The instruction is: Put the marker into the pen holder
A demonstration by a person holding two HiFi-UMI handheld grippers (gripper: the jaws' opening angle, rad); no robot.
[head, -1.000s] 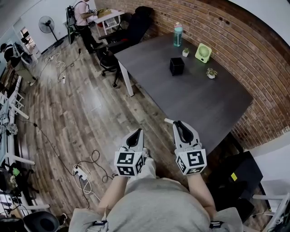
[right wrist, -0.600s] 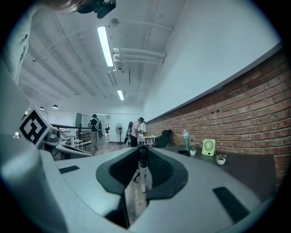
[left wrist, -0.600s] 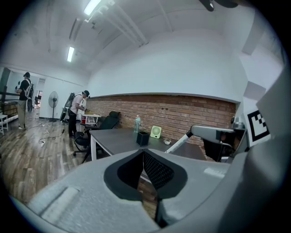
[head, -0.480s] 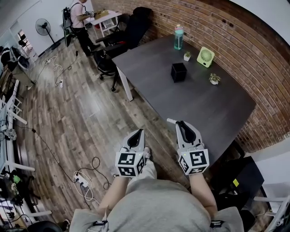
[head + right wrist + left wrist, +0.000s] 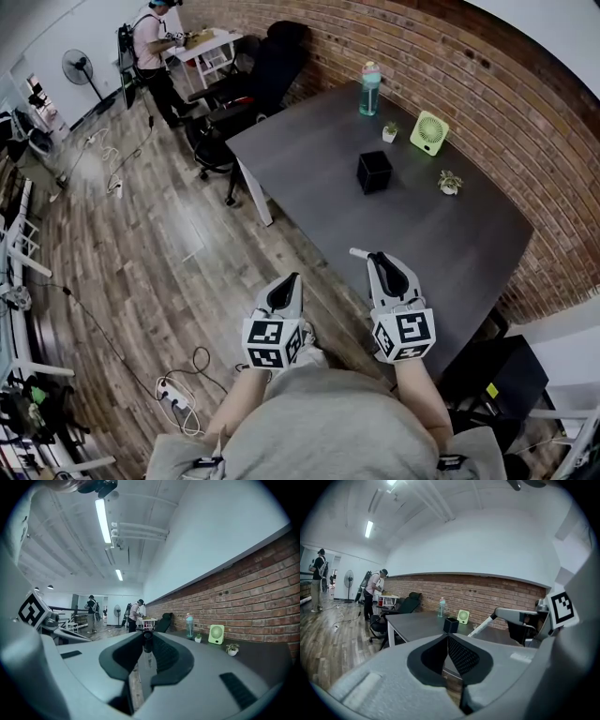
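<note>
The person holds both grippers low in front of the body, side by side and apart. The right gripper (image 5: 378, 256) has its jaws closed on the marker (image 5: 146, 660): in the right gripper view the pale barrel with dark print sits clamped between the two black pads, its dark end at the jaw tips. In the head view a short white length of the marker sticks out past the jaw tips toward the left. In that view this gripper lies over the near edge of the dark grey table (image 5: 422, 234). The left gripper (image 5: 289, 279) is over the wooden floor (image 5: 141, 244) beside the table; its own view shows the two black pads meeting at the tips with nothing between them. The pen holder (image 5: 374, 172), a black open-topped cube, stands upright near the middle of the table, well apart from both grippers and farther along the table from the marker. Beyond it, toward the brick wall (image 5: 487, 84), stand a clear bottle with a pink cap (image 5: 370, 89), a small green desk fan (image 5: 430, 132) and two small potted plants (image 5: 449, 182), one just beside the fan and one to the right of the pen holder. Black office chairs (image 5: 253, 80) stand at the far end of the table. A person (image 5: 150, 47) stands at a white desk in the background, near a standing fan (image 5: 75, 67). Cables and a power strip (image 5: 178, 398) lie on the floor to the left
</note>
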